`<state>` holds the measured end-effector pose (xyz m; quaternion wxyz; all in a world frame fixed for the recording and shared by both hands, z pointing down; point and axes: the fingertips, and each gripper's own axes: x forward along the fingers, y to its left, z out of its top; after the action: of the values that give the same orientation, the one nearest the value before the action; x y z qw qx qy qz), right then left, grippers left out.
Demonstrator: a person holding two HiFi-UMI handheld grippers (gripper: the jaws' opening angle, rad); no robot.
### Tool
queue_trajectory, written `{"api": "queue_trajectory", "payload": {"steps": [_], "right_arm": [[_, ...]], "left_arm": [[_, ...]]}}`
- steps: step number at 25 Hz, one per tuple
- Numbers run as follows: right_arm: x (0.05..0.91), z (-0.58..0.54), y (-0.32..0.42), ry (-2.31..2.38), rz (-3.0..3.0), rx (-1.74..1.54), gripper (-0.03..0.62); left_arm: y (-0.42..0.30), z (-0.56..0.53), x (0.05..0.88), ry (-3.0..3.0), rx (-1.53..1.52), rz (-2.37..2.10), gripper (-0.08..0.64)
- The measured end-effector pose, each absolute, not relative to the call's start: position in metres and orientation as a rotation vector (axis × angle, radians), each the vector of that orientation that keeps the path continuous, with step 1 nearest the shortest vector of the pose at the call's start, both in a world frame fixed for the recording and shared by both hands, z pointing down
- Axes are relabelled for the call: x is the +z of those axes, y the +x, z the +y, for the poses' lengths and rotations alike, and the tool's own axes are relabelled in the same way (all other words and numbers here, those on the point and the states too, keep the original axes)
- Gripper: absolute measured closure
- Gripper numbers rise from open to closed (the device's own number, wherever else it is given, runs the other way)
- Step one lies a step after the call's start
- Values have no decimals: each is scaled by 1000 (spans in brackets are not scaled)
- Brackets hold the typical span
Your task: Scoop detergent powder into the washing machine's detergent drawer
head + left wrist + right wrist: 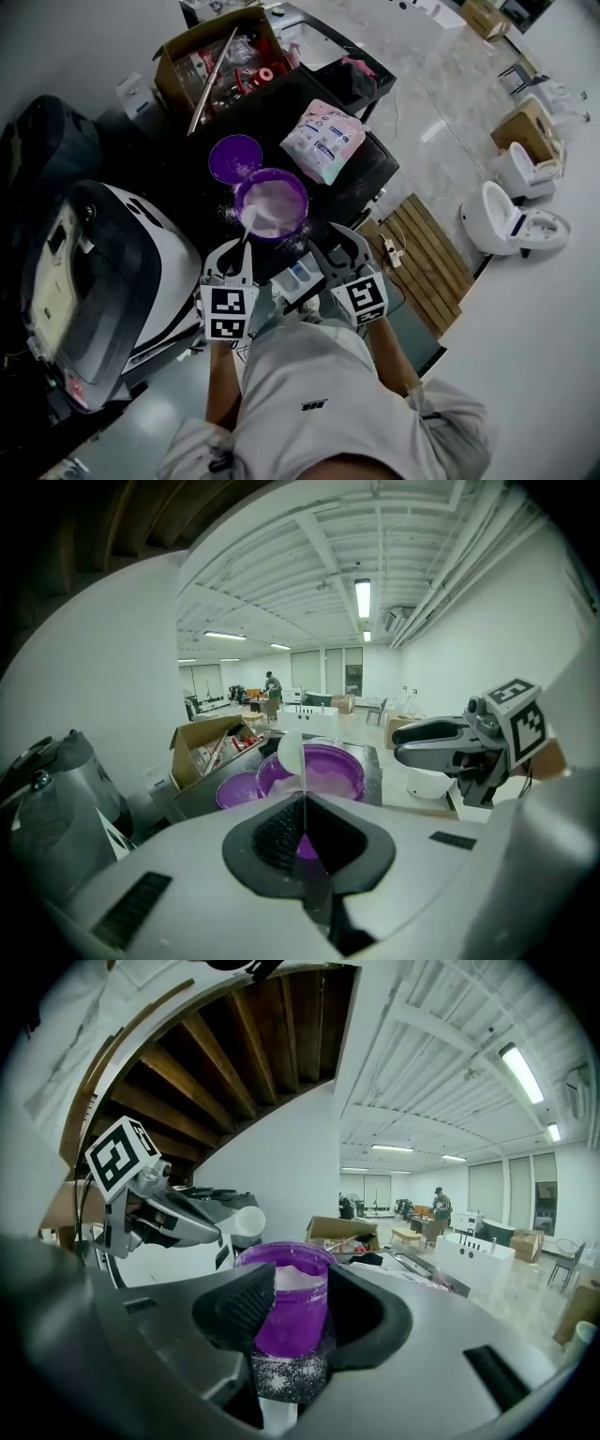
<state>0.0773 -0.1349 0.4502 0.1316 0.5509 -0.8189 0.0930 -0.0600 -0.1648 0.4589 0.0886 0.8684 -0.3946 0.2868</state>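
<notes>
A purple tub (270, 203) of white detergent powder stands on the black table, its lid (234, 157) lying beside it. My left gripper (232, 265) is shut on the thin handle of a white spoon (249, 219), whose bowl (291, 752) hangs over the tub's near rim (323, 772). My right gripper (341, 251) is open just right of the tub, with nothing between its jaws; the tub (286, 1307) shows beyond the gap. The white detergent drawer (298, 278) sits between the two grippers. The left gripper (183, 1224) and spoon bowl (246, 1220) show in the right gripper view.
The washing machine (94, 281) stands at the left. A pink-white detergent bag (323, 139) lies behind the tub, and a cardboard box (220, 61) of clutter sits further back. Spilled powder dusts the table (230, 214). A wooden pallet (422, 258) and toilets (511, 220) are at the right.
</notes>
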Motion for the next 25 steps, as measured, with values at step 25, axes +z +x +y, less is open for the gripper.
{"api": "queue_trajectory", "payload": {"steps": [25], "right_arm": [[460,-191,73,1556,-2361,284,419]], "left_arm": [[-53,-223,504,2425,1329,-963,543]]}}
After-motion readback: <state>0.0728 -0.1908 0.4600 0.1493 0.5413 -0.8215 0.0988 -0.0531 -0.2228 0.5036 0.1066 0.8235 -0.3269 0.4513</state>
